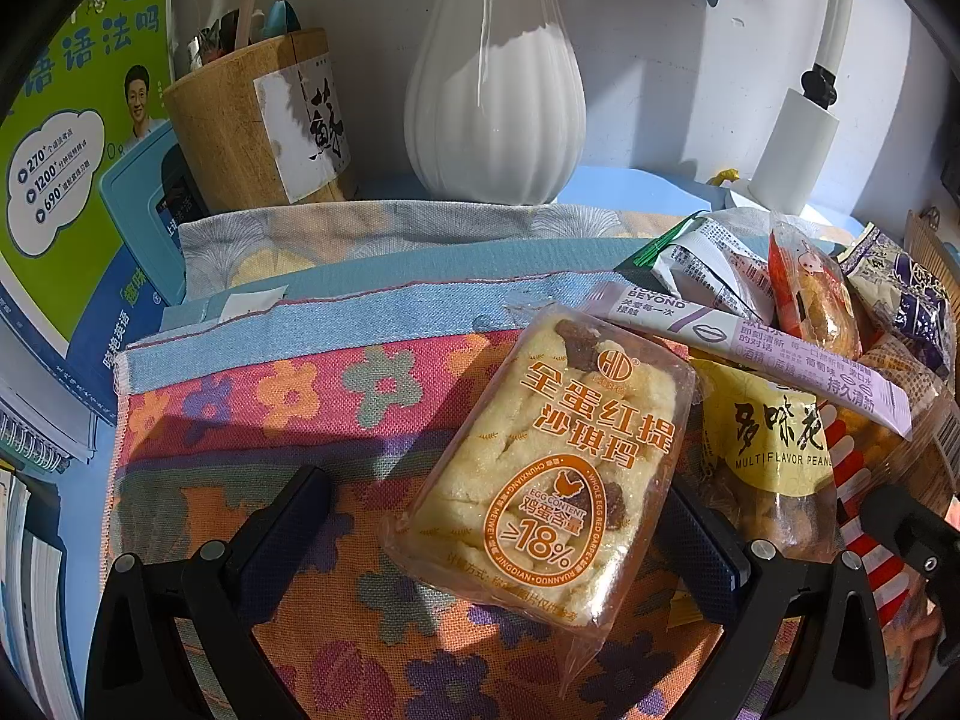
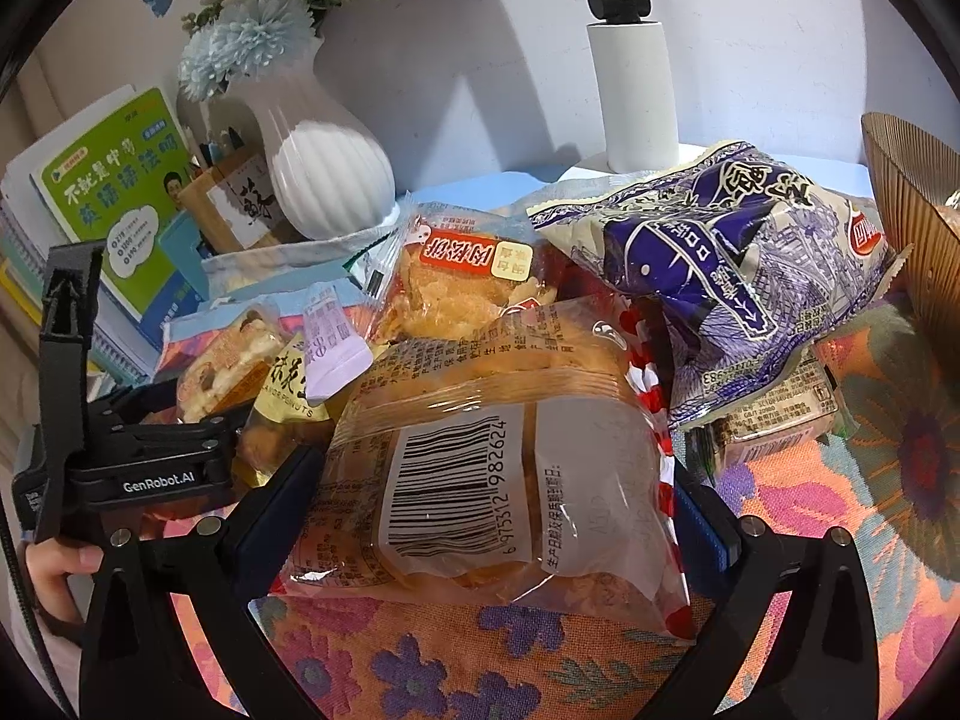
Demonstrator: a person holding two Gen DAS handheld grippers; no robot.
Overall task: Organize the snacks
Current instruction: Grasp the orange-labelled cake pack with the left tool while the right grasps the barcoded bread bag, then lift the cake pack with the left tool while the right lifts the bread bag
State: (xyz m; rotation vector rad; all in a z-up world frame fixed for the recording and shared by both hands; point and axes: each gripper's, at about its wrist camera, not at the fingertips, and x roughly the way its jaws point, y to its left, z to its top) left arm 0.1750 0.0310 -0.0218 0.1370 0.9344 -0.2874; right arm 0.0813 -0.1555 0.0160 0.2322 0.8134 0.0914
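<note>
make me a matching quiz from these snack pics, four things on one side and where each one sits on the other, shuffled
Things:
1. egg cake pack
2. barcode bread pack
3. purple bag
4. white vase

Places:
A. at the back by the wall
B. between the right gripper fingers
C. on top of the snack pile
D. between the left gripper fingers

Pairs: 1-D, 2-B, 3-C, 4-A

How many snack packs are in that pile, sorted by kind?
Clear-wrapped cakes and breads: 3 (sachima, floss bun, barcode loaf)
Peanut pack: 1
Purple-and-white bag: 1
Lilac sachet: 1
Small printed packets: 2
Total visible: 8
</note>
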